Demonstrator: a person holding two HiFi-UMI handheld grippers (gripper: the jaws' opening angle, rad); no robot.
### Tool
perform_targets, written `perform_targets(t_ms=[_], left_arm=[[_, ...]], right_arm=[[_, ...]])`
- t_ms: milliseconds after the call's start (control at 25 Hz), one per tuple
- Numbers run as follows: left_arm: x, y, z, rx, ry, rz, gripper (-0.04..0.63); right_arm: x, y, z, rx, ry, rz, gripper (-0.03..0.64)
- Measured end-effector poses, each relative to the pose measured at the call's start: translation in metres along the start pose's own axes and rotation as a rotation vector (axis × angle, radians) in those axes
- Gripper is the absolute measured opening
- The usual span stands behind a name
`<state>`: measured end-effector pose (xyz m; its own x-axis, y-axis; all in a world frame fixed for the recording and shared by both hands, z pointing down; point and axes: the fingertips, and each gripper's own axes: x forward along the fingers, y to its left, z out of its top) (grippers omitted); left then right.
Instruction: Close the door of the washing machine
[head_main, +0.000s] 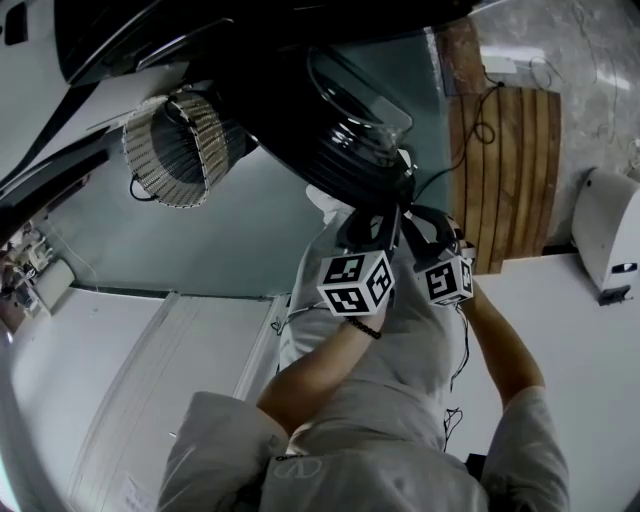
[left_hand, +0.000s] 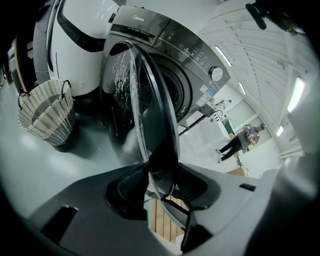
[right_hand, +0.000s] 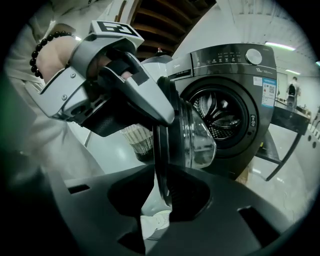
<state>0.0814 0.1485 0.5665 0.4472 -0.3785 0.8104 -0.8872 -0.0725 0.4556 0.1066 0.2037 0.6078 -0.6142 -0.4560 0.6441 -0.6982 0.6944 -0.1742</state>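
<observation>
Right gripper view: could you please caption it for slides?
Rim of washing machine door between right gripper's open jaws, drum exposed behind.

Light grey short-sleeved shirt (head_main: 400, 420), small logo at collar. Black bead bracelet (head_main: 366, 328) at left wrist. Silver-grey shell, screws, black jaws on left gripper (head_main: 372, 222); white cube (head_main: 355, 283) with black square markers. Alike on right gripper (head_main: 428, 228), plus thin black cable (head_main: 463, 345).

The door (right_hand: 192, 137), a round dark rim around a bulging clear glass bowl, stands upright and swung wide open, well clear of the dark grey front-loading washer (right_hand: 227, 60), which sits on the floor with its round drum mouth uncovered.
</observation>
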Motion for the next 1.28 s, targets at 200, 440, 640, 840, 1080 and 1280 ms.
perform_targets(t_ms=[200, 440, 640, 840, 1080, 1280], left_arm=[[0.009, -0.012, 0.006, -0.011, 0.001, -0.023, 0.176], [0.017, -0.025, 0.014, -0.013, -0.005, -0.049, 0.179], [0.024, -0.036, 0.021, 0.027, 0.009, -0.112, 0.181], [0.028, -0.044, 0.025, 0.072, 0.008, -0.168, 0.181], [0.027, -0.052, 0.027, 0.157, 0.002, -0.232, 0.145], [0.024, -0.063, 0.022, 0.280, -0.002, -0.270, 0.015]], right_arm=[[0.004, -0.017, 0.004, 0.007, -0.010, -0.045, 0.080], [0.000, -0.039, 0.008, 0.019, -0.024, -0.079, 0.075], [-0.003, -0.058, 0.013, 0.071, -0.052, -0.105, 0.078], [-0.005, -0.071, 0.014, 0.076, -0.061, -0.113, 0.077], [-0.006, -0.082, 0.015, 0.105, -0.063, -0.111, 0.081], [-0.006, -0.089, 0.016, 0.117, -0.069, -0.118, 0.084]])
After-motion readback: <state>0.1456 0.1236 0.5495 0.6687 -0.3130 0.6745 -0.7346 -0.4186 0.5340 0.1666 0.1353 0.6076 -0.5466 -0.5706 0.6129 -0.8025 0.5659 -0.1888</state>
